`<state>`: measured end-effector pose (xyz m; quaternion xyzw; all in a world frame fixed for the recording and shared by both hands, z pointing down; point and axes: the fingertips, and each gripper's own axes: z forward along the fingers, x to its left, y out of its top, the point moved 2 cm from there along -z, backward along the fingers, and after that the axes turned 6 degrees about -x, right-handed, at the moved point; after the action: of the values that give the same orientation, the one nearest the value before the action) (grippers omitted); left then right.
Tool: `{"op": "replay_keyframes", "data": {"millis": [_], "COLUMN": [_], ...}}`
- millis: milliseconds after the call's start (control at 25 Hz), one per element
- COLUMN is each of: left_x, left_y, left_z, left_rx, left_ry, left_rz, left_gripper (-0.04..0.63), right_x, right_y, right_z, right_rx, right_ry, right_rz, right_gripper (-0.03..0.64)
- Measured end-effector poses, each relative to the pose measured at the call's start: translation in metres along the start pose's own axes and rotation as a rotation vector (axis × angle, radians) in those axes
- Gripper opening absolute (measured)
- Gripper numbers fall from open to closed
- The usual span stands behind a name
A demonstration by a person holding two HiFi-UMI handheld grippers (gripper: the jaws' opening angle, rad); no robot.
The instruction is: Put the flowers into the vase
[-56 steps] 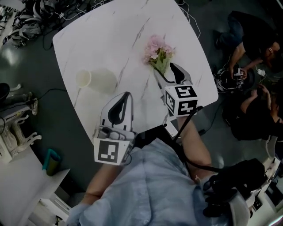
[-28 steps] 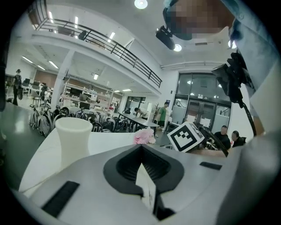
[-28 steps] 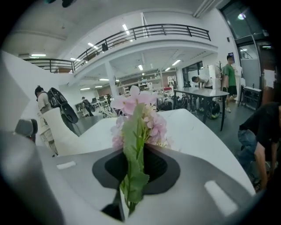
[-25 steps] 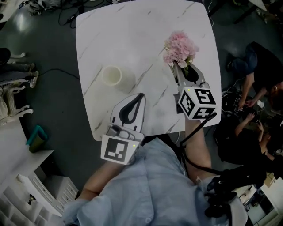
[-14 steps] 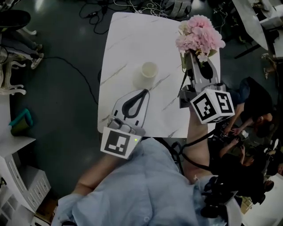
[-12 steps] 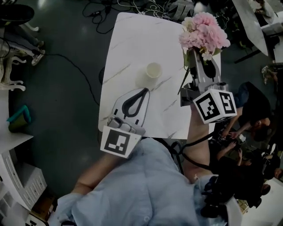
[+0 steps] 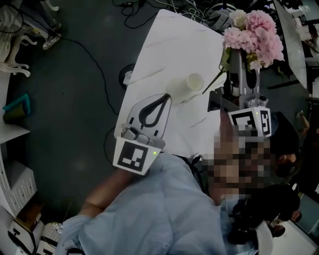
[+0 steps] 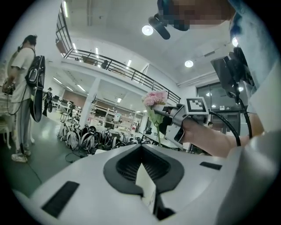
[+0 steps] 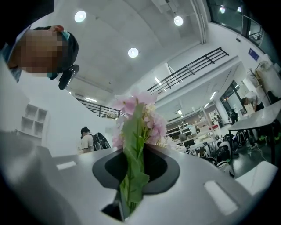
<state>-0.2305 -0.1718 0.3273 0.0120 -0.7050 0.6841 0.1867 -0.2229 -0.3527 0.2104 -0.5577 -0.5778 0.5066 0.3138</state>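
A bunch of pink flowers [image 7: 251, 32] with green stems is lifted off the white marble table [image 7: 169, 45], and my right gripper [image 7: 244, 60] is shut on its stems. One loose stem end hangs down toward the white vase [image 7: 194, 82], which stands upright to the left of that gripper. In the right gripper view the flowers [image 9: 136, 118] rise straight out of my right gripper [image 9: 134, 154]. My left gripper [image 7: 166, 96] hovers low over the table's near side, just short of the vase, shut and holding nothing. The left gripper view shows the flowers [image 8: 153, 99] held aloft.
Cables [image 7: 134, 7] lie on the dark floor beyond the table. A teal object [image 7: 15, 107] and white furniture [image 7: 15, 184] stand at the left. A person with a backpack [image 8: 26, 79] stands off to the left in the left gripper view.
The right gripper has risen with the flowers, lifting them clear of the table and turning them upright. The left gripper has moved closer to the vase.
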Motion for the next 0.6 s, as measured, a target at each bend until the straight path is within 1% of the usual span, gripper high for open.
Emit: {"op": "replay_keyframes", "data": {"millis": [120, 240, 360, 520, 600], "left_x": [0.008, 0.016, 0.022, 0.026, 0.027], "left_y": [-0.002, -0.007, -0.009, -0.007, -0.007], "left_z": [0.001, -0.001, -0.001, 0.005, 0.007], "left_rx": [0.016, 0.024, 0.028, 0.028, 0.03], "left_ry": [0.027, 0.047, 0.06, 0.06, 0.061], "left_rz": [-0.018, -0.027, -0.029, -0.031, -0.035], "left_gripper": [0.005, 0.005, 0.005, 0.005, 0.006], "right_x": [0.003, 0.003, 0.007, 0.006, 0.006], "right_y": [-0.004, -0.007, -0.006, -0.001, 0.005], "right_z": [0.011, 0.014, 0.021, 0.031, 0.032], "right_rx": [-0.02, -0.033, -0.023, 0.016, 0.007], "right_ry": [0.036, 0.039, 0.056, 0.064, 0.07], "right_rz": [0.014, 0.027, 0.042, 0.066, 0.08], "right_gripper": [0.055, 0.055, 0.055, 0.057, 0.057]}}
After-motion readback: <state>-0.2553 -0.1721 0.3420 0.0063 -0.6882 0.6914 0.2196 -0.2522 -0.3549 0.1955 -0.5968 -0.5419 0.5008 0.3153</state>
